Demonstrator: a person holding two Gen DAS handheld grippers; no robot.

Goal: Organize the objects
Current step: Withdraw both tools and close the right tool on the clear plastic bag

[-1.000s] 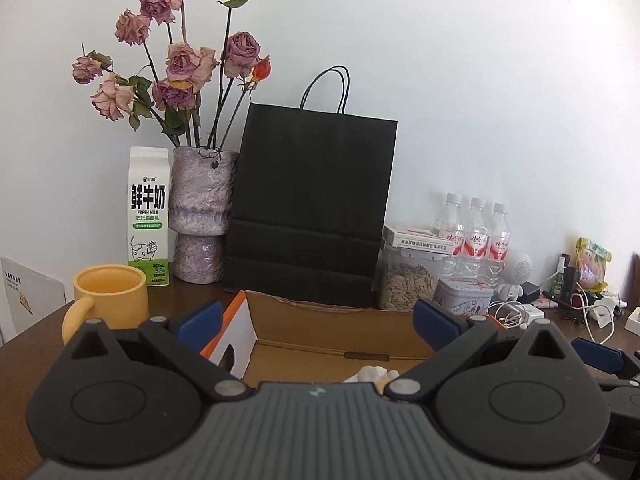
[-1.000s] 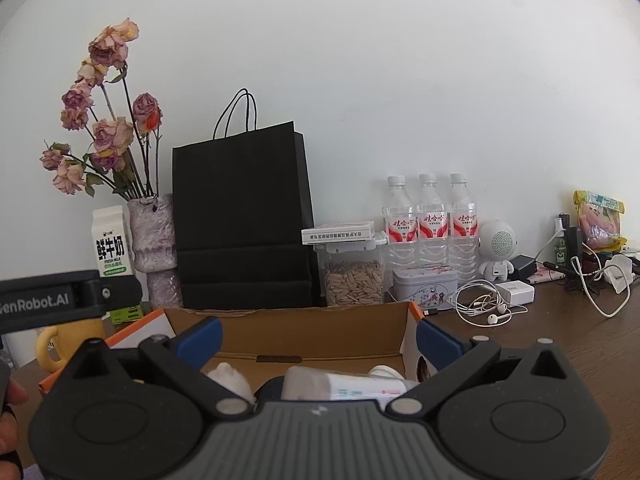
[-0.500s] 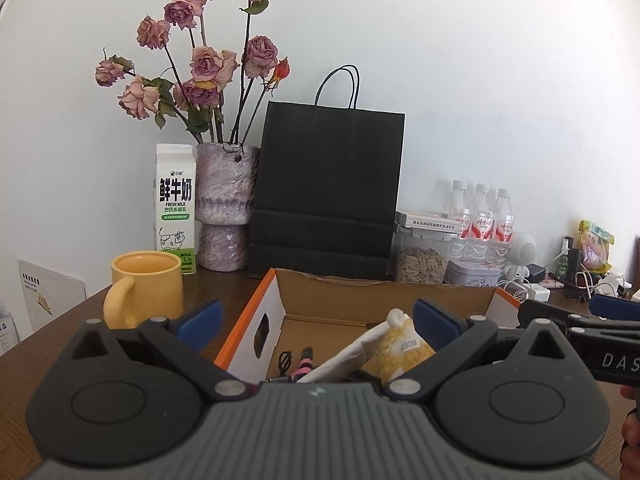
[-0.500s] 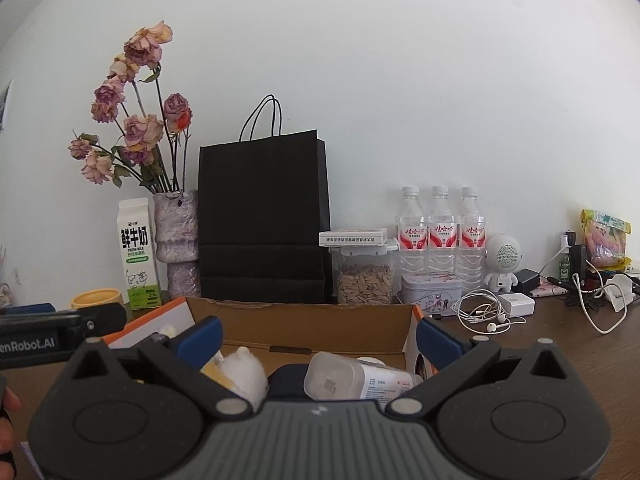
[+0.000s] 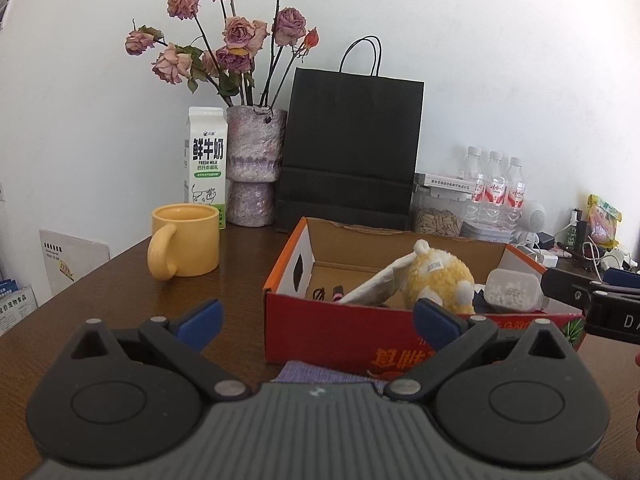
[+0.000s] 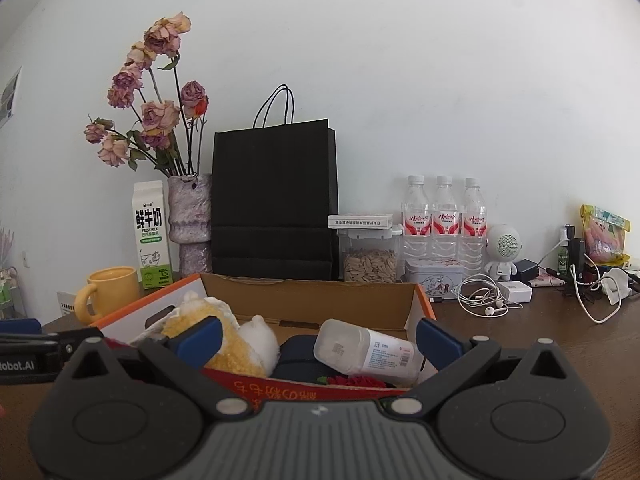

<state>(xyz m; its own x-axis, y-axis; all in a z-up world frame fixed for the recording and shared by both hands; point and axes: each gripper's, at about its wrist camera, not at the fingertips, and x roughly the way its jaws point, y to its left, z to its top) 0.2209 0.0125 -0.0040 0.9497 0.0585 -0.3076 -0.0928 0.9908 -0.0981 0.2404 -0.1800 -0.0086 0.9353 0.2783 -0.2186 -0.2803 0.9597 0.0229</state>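
1. Both grippers have drawn back and risen since a second ago: the cardboard box point(image 5: 400, 332), then filling the lower view, now shows its red front wall and its contents from above.
2. Left gripper point(image 5: 316, 316) has its jaws spread wide, holding nothing; right gripper point(image 6: 316, 336) likewise stands wide open and empty.
3. Inside the box lie a yellow plush toy point(image 5: 438, 276) to the left and a white plastic bottle point(image 6: 368, 352) to the right, its long axis running left-right across the right jaws.
4. A purple cloth point(image 5: 320, 374) lies on the tabletop point(image 5: 240, 280) just before the box, directly ahead of the left jaws, likely the nearer pick.
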